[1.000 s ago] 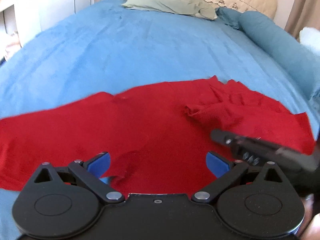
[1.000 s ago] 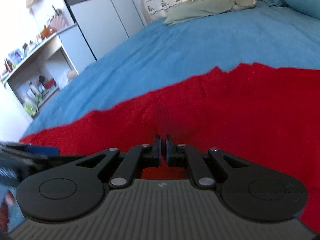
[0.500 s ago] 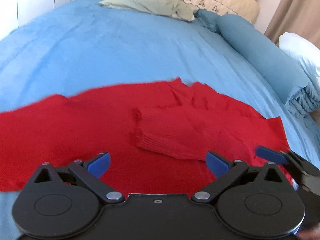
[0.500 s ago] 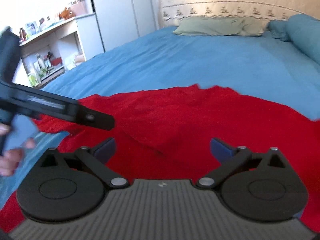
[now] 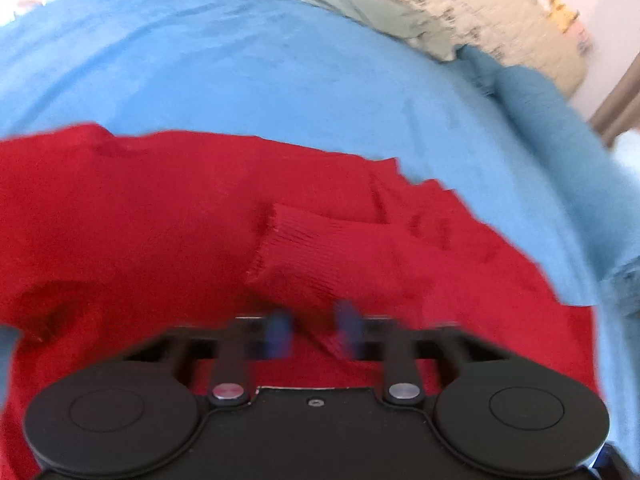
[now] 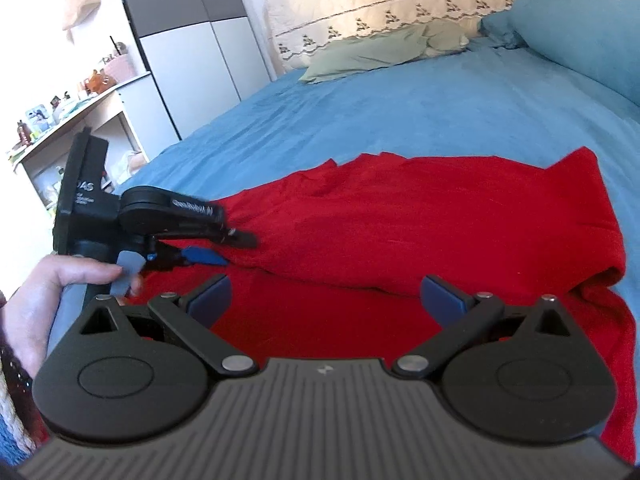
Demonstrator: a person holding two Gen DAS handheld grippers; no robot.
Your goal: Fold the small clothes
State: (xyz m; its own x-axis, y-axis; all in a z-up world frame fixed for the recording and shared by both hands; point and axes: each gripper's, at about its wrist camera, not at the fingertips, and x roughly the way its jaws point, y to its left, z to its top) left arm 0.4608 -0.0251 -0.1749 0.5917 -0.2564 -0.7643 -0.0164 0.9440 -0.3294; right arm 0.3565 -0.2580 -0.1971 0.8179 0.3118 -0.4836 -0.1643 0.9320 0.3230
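Left wrist view: left gripper [image 5: 313,330] at lower centre of frame, motion-blurred, blue pads [image 5: 280,330] drawn near each other with a narrow gap, edge of red sweater [image 5: 160,240] between them; cannot tell whether cloth is actually pinched. Ribbed sleeve cuff [image 5: 296,256] just above the fingertips, lying on top of the sweater body at centre frame. Sweater spread across the middle and lower frame over blue bedspread [image 5: 280,80], which fills the upper half. Green pillow [image 5: 360,4] and cream quilted headboard [image 5: 480,12] at upper right; rolled blue duvet [image 5: 560,136] along the right edge.

Right wrist view: right gripper [image 6: 326,298] at bottom centre, jaws spread wide, blue pads [image 6: 442,296] well apart, nothing between them, hovering over red cloth. Left gripper [image 6: 226,250] seen from the side at centre left, held by left hand [image 6: 60,296] at lower left, tips touching the sweater near a raised fold. Sweater across centre and right of frame, far right edge doubled over. Bedspread [image 6: 400,112] beyond, pillow [image 6: 368,56] and headboard [image 6: 400,8] at top, wardrobe [image 6: 188,40] at upper left, cluttered shelf [image 6: 72,104] at left edge.
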